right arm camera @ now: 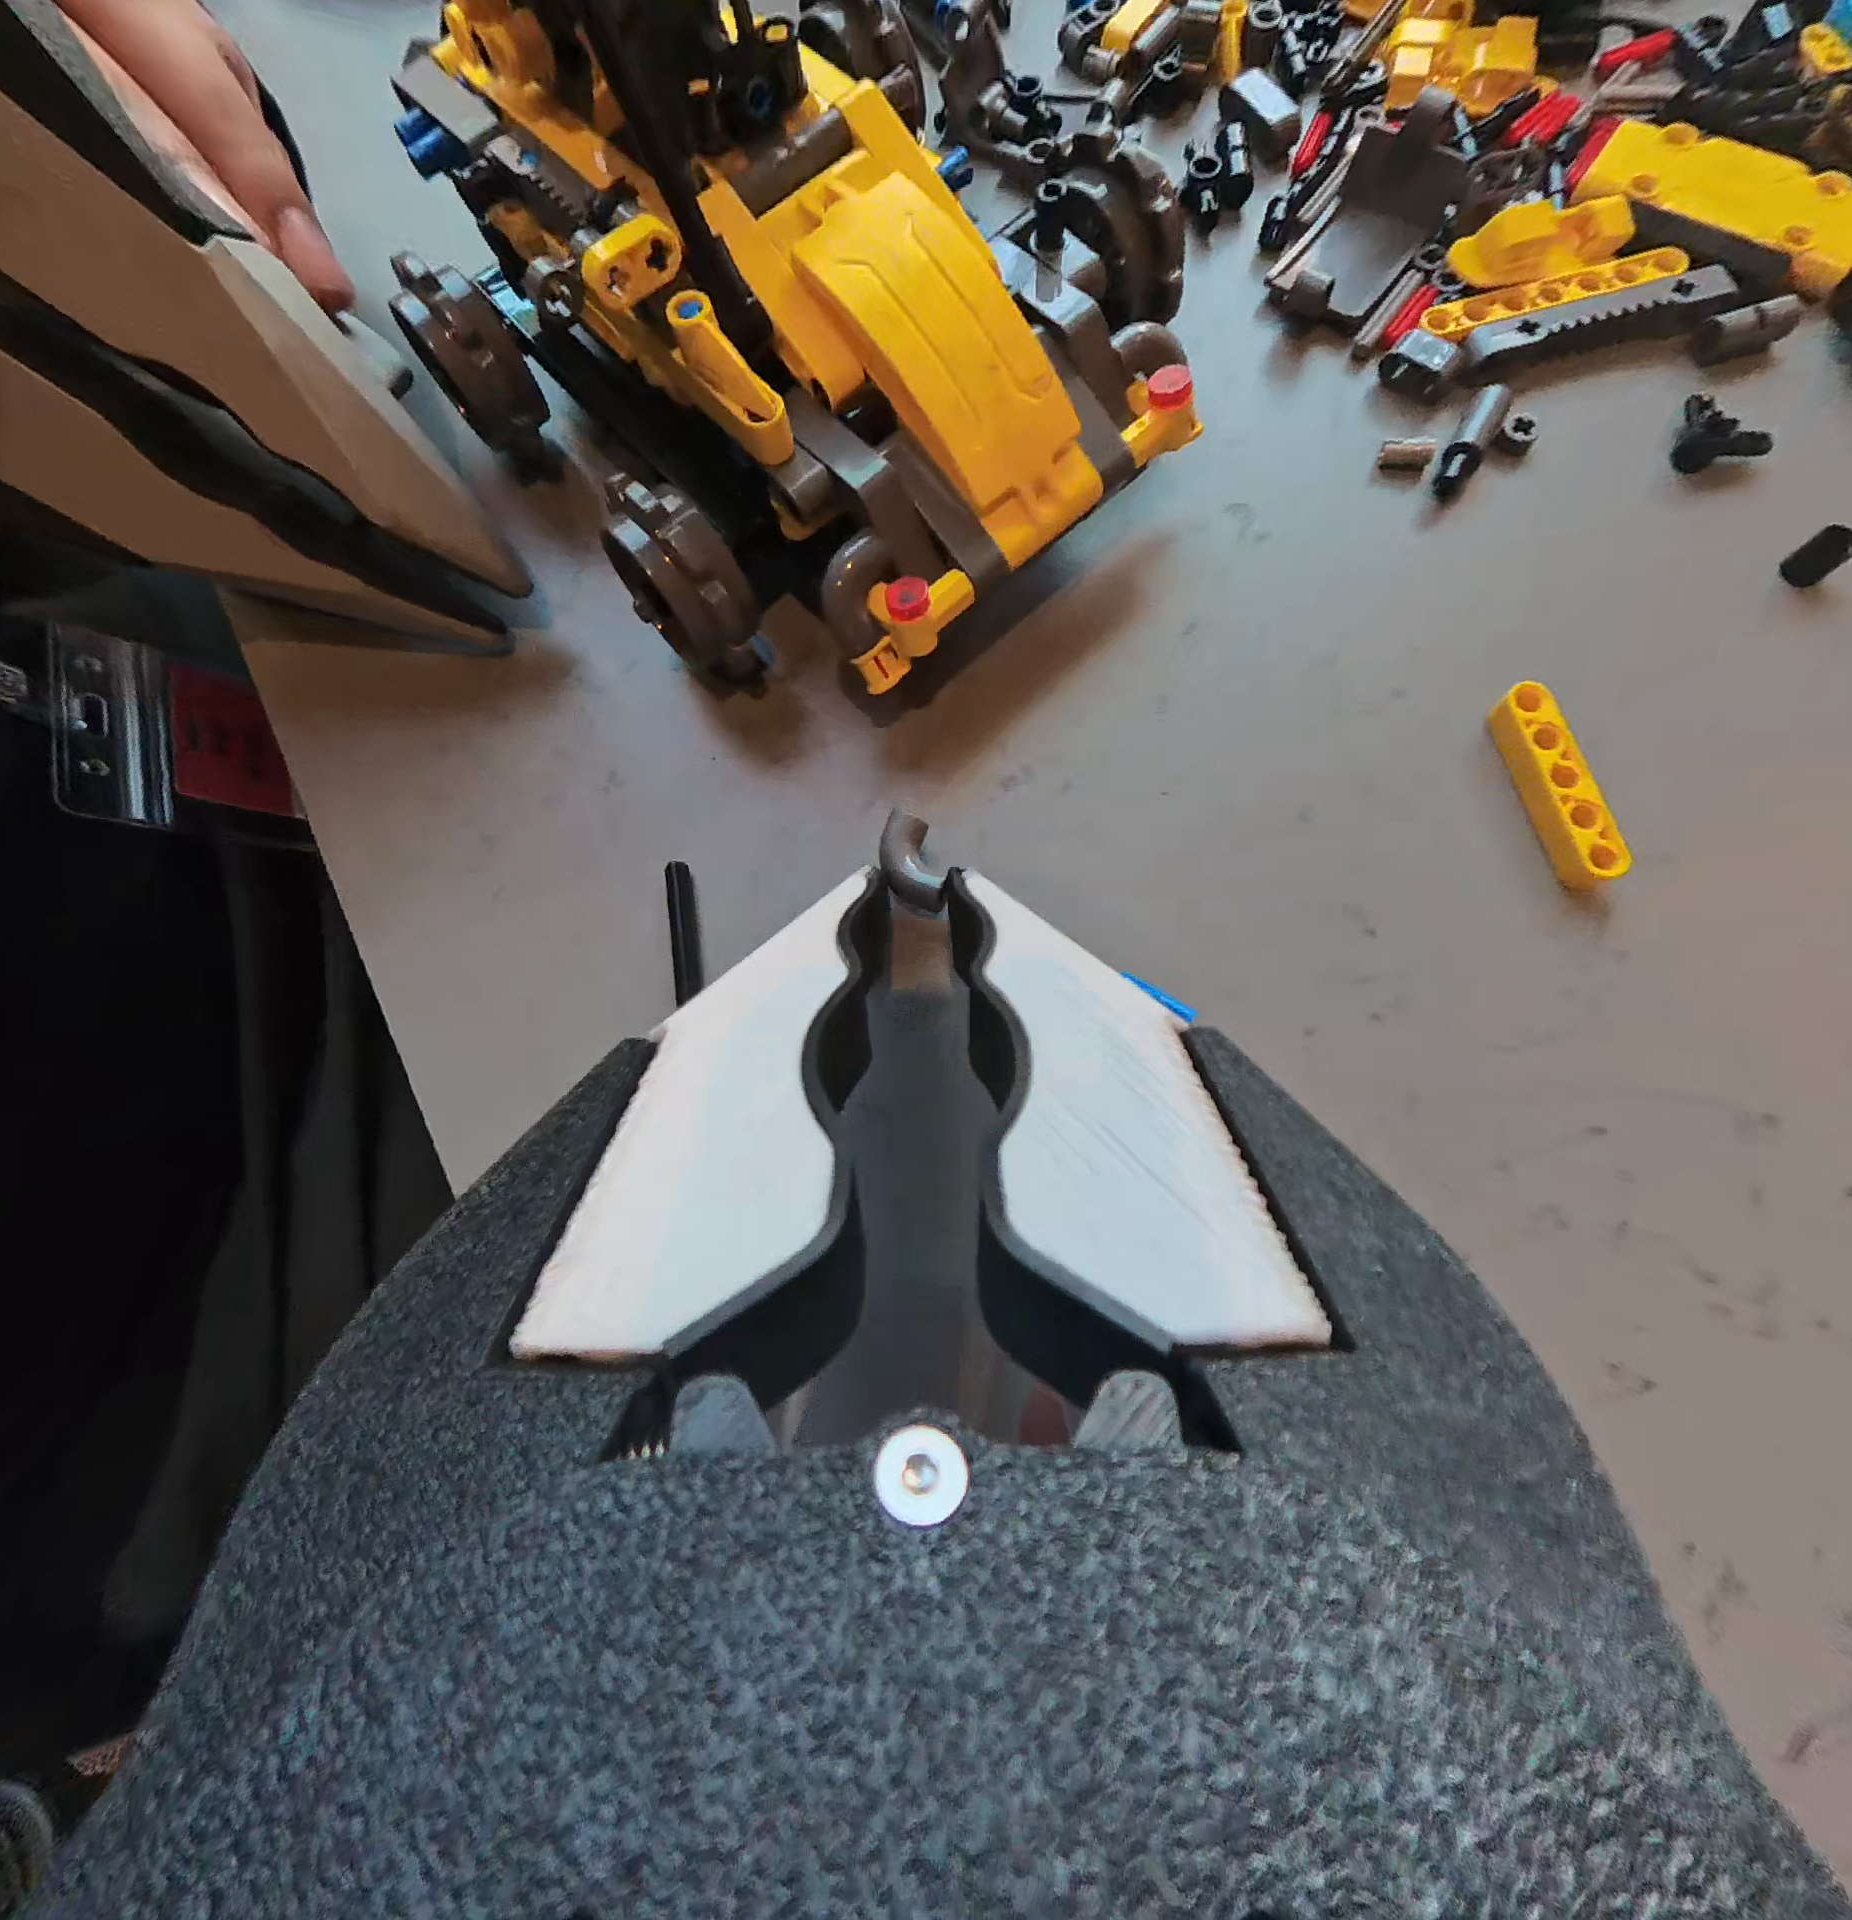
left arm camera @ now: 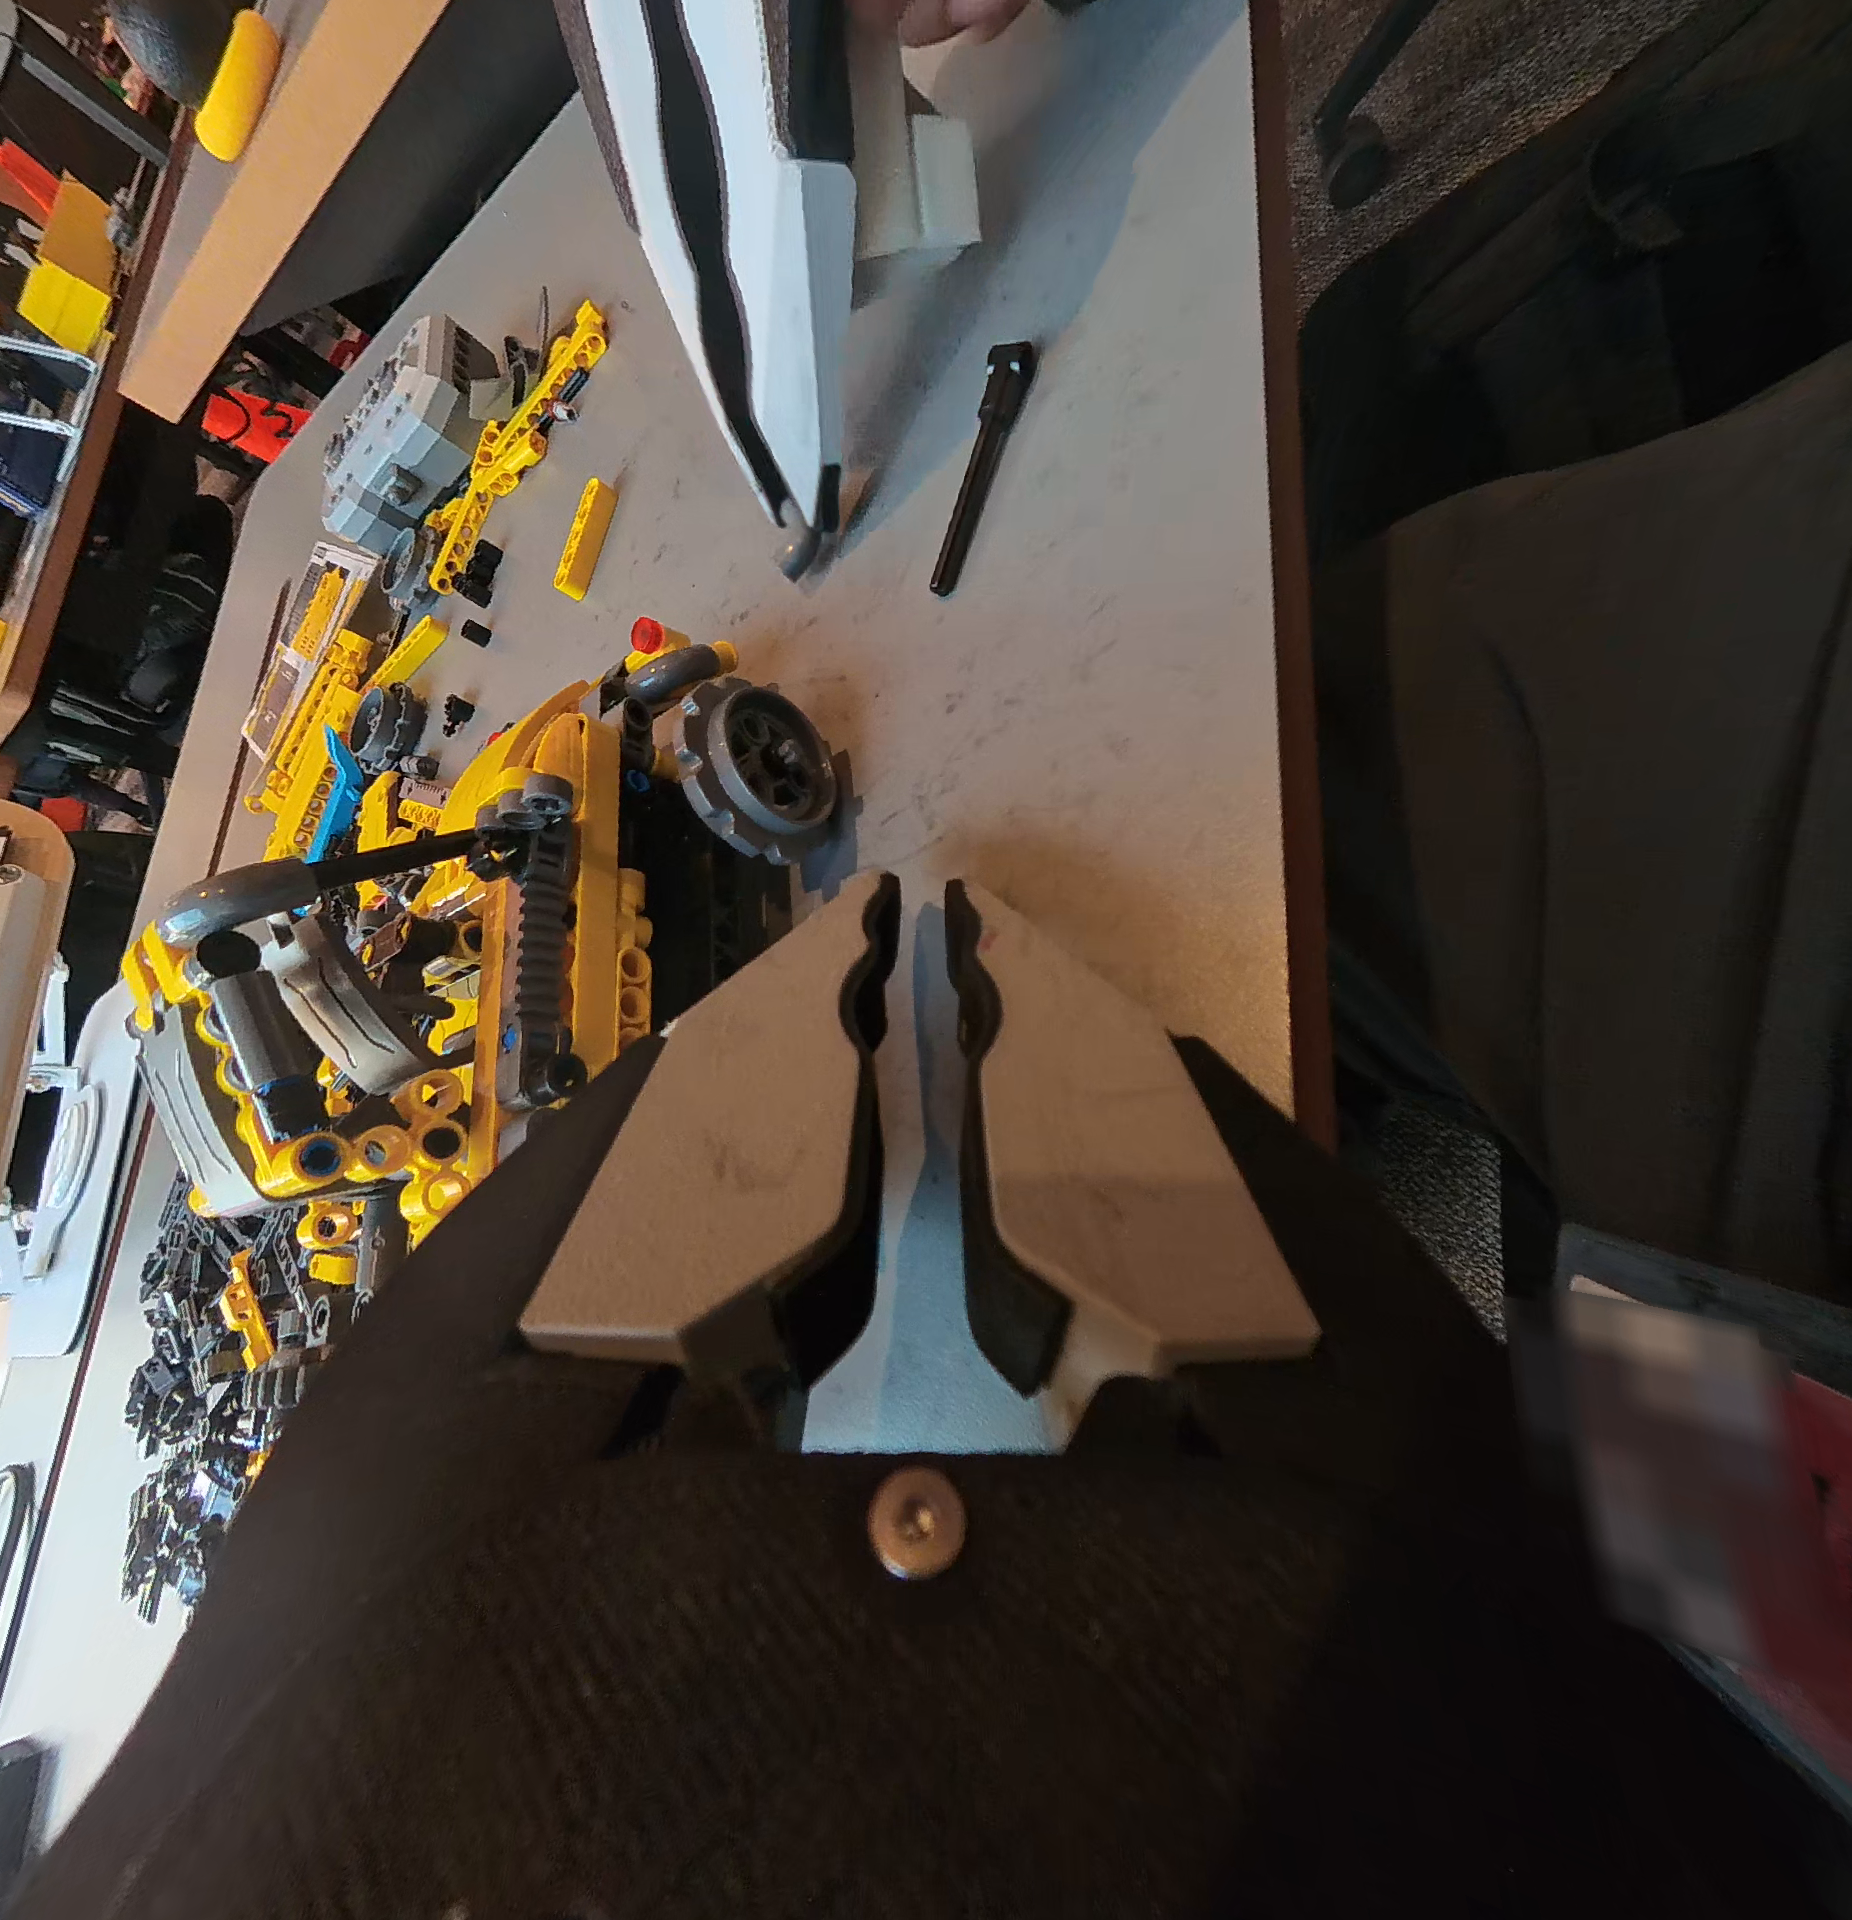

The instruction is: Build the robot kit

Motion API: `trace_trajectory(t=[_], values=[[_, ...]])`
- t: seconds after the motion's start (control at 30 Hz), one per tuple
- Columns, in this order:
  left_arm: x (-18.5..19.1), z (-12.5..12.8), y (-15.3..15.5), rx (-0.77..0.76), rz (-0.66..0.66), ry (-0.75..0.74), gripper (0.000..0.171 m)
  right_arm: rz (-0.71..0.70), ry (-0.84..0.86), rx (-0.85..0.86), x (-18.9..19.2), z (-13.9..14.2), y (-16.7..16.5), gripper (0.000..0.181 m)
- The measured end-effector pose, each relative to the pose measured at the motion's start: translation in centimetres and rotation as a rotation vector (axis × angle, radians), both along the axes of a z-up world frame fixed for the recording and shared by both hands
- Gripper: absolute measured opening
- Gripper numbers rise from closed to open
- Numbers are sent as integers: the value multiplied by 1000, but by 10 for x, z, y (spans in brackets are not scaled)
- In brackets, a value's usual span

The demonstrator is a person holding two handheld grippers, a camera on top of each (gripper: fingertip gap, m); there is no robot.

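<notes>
The right gripper (right arm camera: 917, 883) has its white fingers closed on a small curved dark-grey plastic elbow piece (right arm camera: 906, 857), pinched at the very tips and held just above the scuffed grey tabletop (right arm camera: 1317, 1143); the hooked end sticks out beyond the tips; the same piece shows in the left wrist view (left arm camera: 806, 551) under that gripper's point. The piece looks light, stiff and smooth, so it could well twist or slip in so shallow a pinch; a hold across its straight leg seems surer than one on the bend.

The left gripper (left arm camera: 922, 888) hovers with its fingers a narrow gap apart and nothing between them, over bare table just right of the grey toothed wheel (left arm camera: 761, 769) of the yellow and black brick-built vehicle (right arm camera: 849, 343); a person's hand (right arm camera: 226, 145) shows behind it in the right wrist view.

Beyond the right gripper the vehicle stands near, its red-studded rear corner (right arm camera: 909, 601) closest; a loose yellow holed beam (right arm camera: 1561, 784) lies to the right; a thin black axle rod (left arm camera: 982, 473) lies on the table just beside the right gripper; farther off spreads a litter of yellow, black and red parts (right arm camera: 1524, 208), too jumbled to tell apart.
</notes>
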State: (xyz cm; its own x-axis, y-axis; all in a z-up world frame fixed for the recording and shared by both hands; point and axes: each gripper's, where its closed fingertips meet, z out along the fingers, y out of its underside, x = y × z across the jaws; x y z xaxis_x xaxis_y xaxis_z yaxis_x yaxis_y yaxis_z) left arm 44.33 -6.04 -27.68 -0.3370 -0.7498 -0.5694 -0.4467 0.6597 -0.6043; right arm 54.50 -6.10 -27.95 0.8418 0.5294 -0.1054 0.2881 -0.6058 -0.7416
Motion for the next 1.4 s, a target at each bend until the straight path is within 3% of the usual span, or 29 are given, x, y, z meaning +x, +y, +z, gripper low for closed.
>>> trace_trajectory(t=[0.43, 1.03, 1.4], values=[[0, 0, 0, 7, -1, -1, 5, -19, 104, 24, 3, 11, 2, 11], [0, -1, 0, 8, -2, 1, 4, 55, 35, -47, -14, -4, 5, 12], [0, -1, 0, 12, -3, -1, 3, 59, 69, -15, -15, 3, 4, 17]])
